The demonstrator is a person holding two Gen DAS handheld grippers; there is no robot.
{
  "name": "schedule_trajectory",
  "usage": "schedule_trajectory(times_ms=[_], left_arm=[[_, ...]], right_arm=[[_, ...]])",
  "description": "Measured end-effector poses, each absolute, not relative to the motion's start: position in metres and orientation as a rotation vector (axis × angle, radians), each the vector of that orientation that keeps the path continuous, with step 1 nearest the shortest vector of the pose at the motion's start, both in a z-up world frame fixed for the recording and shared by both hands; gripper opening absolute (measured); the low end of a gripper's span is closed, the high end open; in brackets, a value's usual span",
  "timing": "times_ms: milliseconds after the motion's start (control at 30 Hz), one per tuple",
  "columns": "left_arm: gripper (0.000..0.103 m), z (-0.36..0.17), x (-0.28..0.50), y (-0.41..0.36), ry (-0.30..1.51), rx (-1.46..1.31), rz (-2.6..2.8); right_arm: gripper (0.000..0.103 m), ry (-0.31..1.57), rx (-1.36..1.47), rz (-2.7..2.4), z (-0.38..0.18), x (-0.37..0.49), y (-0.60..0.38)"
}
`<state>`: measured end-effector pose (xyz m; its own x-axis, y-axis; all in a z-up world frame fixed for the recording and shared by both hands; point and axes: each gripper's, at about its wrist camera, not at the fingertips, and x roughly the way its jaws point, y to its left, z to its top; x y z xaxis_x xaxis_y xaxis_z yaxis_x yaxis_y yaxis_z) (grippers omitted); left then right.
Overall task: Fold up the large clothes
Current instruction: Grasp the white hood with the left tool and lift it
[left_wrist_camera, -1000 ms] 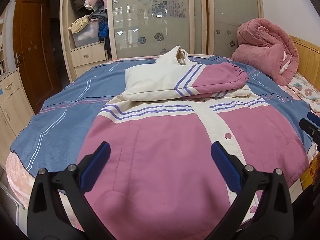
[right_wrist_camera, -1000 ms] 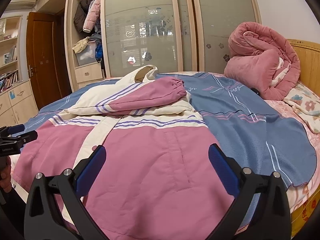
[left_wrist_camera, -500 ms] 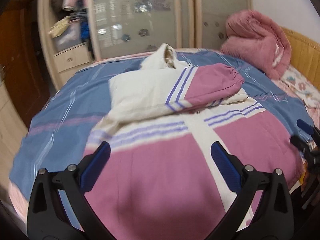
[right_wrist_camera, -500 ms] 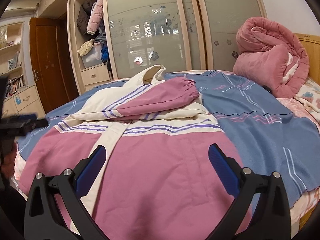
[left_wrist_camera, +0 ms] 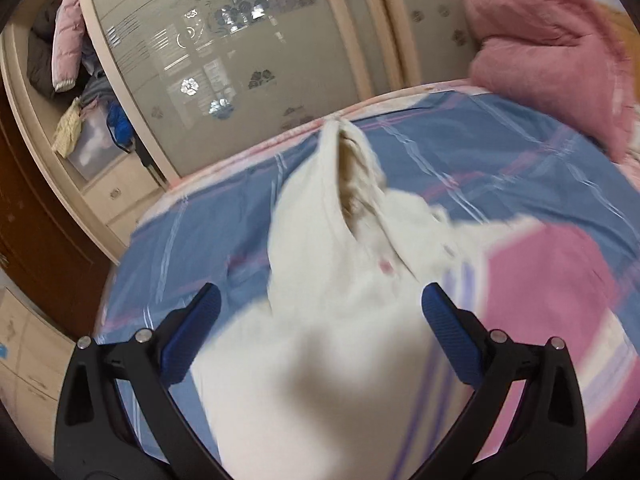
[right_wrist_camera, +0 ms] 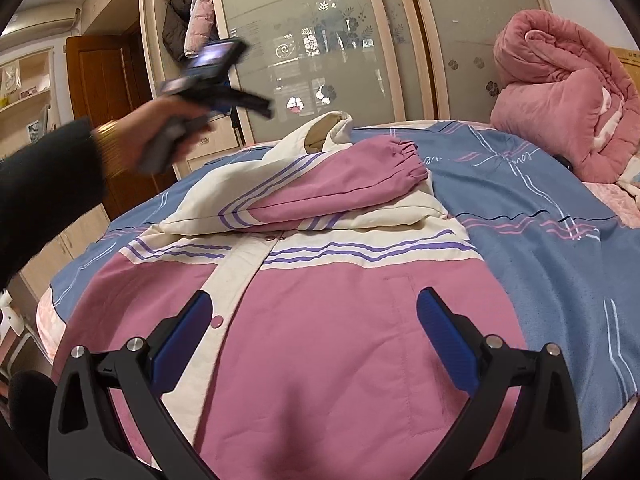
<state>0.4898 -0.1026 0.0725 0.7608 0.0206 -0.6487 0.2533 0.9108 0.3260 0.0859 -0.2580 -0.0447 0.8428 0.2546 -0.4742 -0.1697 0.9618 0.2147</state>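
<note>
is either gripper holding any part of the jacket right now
No, nothing is held. The left gripper is open above the jacket's cream collar end, and the right gripper is open over the pink front of the jacket.

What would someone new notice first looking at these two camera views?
A big pink and cream jacket with purple stripes lies across the blue bedspread, one sleeve folded over its chest. A rolled pink quilt sits at the far right by the headboard. The open left gripper is up over the jacket's collar end, blurred.
</note>
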Motion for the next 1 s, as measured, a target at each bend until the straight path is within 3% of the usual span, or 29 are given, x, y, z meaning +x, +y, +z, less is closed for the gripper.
schedule_trajectory(times_ms=[67,467,500,533,600,700,1000], left_arm=[[0.1,0.068,0.526,-0.112,0.734,0.397,-0.102],[0.066,0.003,0.677,-0.142,0.953,0.369,0.006],[0.056,-0.002,0.685,-0.135,0.97,0.34,0.039],[0.038,-0.004,0.689,-0.13,0.982,0.311,0.053],[0.013,-0.002,0.692,-0.114,0.984,0.245,0.069],[0.008,0.015,0.676,-0.091,0.937,0.182,0.049],[0.008,0.053,0.563,-0.019,0.894,0.0,-0.131]], right_arm=[[0.102,0.543,0.179,0.221,-0.049,0.088,-0.264],[0.102,0.568,0.237,0.203,-0.058,0.091,-0.292],[0.102,0.569,0.244,0.204,-0.058,0.091,-0.293],[0.102,0.569,0.245,0.203,-0.058,0.091,-0.294],[0.102,0.567,0.247,0.205,-0.057,0.091,-0.294],[0.102,0.567,0.25,0.209,-0.056,0.091,-0.292],[0.102,0.589,0.181,0.178,-0.052,0.105,-0.28]])
